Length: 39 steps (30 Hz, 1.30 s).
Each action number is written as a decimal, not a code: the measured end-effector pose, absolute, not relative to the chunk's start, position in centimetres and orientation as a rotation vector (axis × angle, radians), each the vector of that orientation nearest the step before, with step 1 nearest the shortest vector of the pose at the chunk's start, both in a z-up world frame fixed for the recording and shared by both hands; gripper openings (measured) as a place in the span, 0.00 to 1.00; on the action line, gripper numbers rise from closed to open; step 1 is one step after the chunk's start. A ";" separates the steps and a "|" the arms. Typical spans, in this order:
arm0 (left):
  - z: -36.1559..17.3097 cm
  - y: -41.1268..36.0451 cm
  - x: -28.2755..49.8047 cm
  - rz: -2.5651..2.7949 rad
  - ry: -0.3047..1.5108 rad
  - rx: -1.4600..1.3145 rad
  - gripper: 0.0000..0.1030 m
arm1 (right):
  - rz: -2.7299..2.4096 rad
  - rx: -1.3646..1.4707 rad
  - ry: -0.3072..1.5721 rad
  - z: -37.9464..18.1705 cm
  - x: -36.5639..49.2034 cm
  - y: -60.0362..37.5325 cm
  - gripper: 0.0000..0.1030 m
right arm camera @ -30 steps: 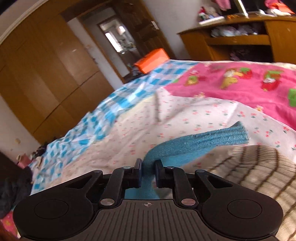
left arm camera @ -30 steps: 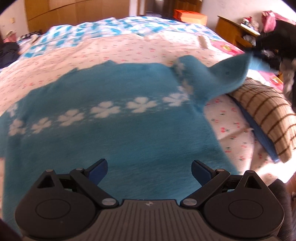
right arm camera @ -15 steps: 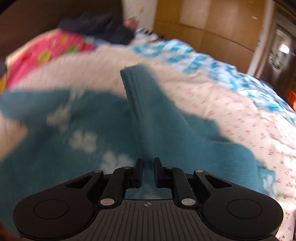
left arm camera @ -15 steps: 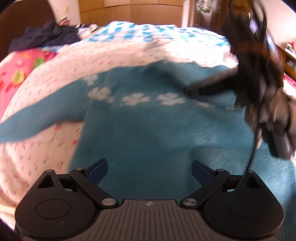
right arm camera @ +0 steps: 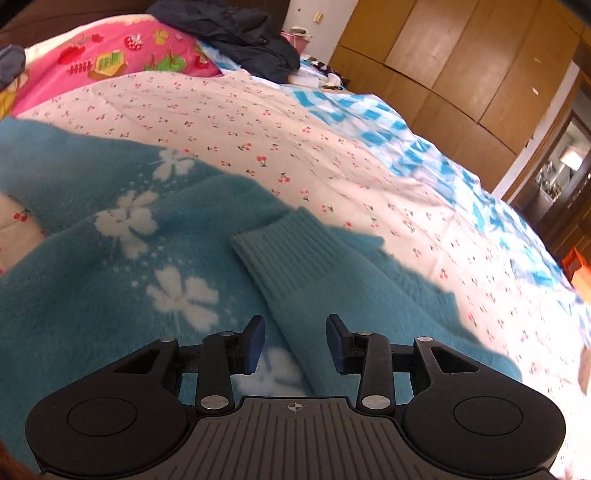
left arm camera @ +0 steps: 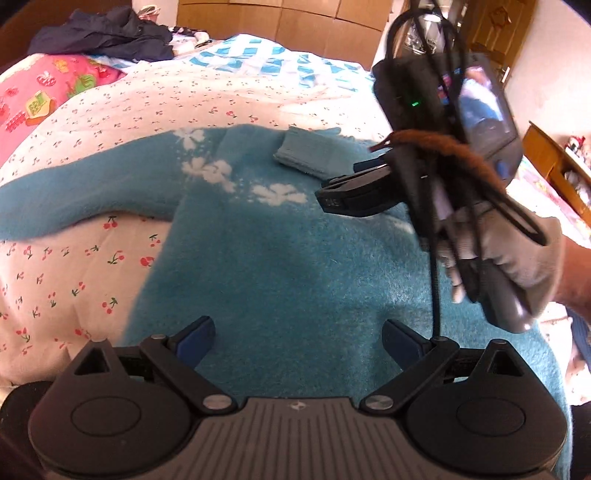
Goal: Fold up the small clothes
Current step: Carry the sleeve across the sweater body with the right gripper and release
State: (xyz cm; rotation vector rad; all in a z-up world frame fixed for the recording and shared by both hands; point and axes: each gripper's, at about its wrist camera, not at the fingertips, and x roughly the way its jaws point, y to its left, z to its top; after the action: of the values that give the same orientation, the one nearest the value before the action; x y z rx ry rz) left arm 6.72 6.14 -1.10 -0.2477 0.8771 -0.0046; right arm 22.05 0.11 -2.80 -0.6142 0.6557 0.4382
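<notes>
The right gripper (right arm camera: 295,341) has its fingers (right arm camera: 255,343) apart, holding nothing, with the ribbed cuff (right arm camera: 273,240) of one sleeve (right arm camera: 332,280) lying just ahead of them. That sleeve is folded inward across the chest of the blue sweater (right arm camera: 92,295), over its row of white flowers (right arm camera: 184,295). The left gripper (left arm camera: 297,341) also has its fingers (left arm camera: 194,339) wide apart and empty, low over the sweater's lower body (left arm camera: 277,277). In the left wrist view the right gripper (left arm camera: 332,195) reaches in from the right, gripped by a gloved hand (left arm camera: 517,251), near the same cuff (left arm camera: 306,155). The other sleeve (left arm camera: 74,199) stretches out flat to the left. The sweater lies spread on a bed with a cherry-print cover (left arm camera: 55,288); a pink quilt (right arm camera: 129,55) and dark clothes (right arm camera: 229,29) lie further back, with wooden wardrobes (right arm camera: 461,55) behind
</notes>
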 end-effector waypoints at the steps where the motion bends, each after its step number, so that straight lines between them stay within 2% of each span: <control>1: -1.1 6.4 6.7 -0.001 0.876 -0.258 0.99 | 0.440 -0.619 0.671 -3.0 22.4 0.4 0.23; 3: -1.1 6.8 6.7 0.001 0.872 -0.282 0.99 | 0.422 -0.626 0.678 -3.2 22.6 0.8 0.16; 4: -1.1 7.0 6.7 0.002 0.870 -0.293 0.99 | 0.421 -0.626 0.676 -3.0 22.5 0.9 0.09; 6: -1.2 7.3 6.7 -0.002 0.867 -0.311 0.99 | 0.427 -0.605 0.666 -2.3 22.1 0.9 0.06; 7: -1.2 7.4 6.7 -0.005 0.864 -0.321 0.99 | 0.431 -0.593 0.653 -1.8 21.7 0.9 0.00; 13: -1.4 7.4 7.0 0.005 0.876 -0.322 0.99 | 0.499 -0.591 0.608 -1.0 20.5 1.5 0.00; 14: -1.4 7.3 6.8 0.006 0.873 -0.317 0.99 | 0.491 -0.597 0.610 -1.2 20.8 1.6 0.01; 16: -1.4 7.2 6.9 0.010 0.873 -0.309 0.99 | 0.486 -0.610 0.603 -1.6 21.4 1.8 0.14; 17: -1.5 7.1 7.0 0.011 0.876 -0.306 0.99 | 0.503 -0.615 0.607 -1.7 21.6 1.9 0.17; 19: -1.6 7.1 7.0 0.013 0.880 -0.303 0.99 | 0.536 -0.617 0.616 -2.0 21.8 2.1 0.34; 21: -1.6 7.1 7.0 0.014 0.884 -0.301 0.99 | 0.541 -0.643 0.605 -2.6 22.0 2.5 0.40; 24: -1.6 7.0 7.1 0.015 0.887 -0.298 0.99 | 0.477 -0.643 0.611 -3.4 23.3 2.6 0.30; 25: -1.7 7.0 7.1 0.016 0.889 -0.298 0.99 | 0.460 -0.616 0.628 -3.5 23.9 2.4 0.17; 28: -1.7 7.0 7.2 0.015 0.892 -0.300 0.99 | 0.455 -0.538 0.655 -2.8 24.2 2.0 0.09; 35: -1.9 6.9 7.5 0.017 0.892 -0.299 0.99 | 0.542 -0.518 0.633 -1.7 22.0 2.3 0.07; 39: -1.8 6.8 7.3 0.022 0.891 -0.289 0.99 | 0.551 -0.563 0.680 -3.2 22.6 2.8 0.14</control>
State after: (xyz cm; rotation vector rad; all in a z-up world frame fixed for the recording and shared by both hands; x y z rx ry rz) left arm 7.34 6.76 -1.79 -0.2893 0.8908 0.0215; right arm 22.56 2.82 -3.17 -0.5630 0.6801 0.5508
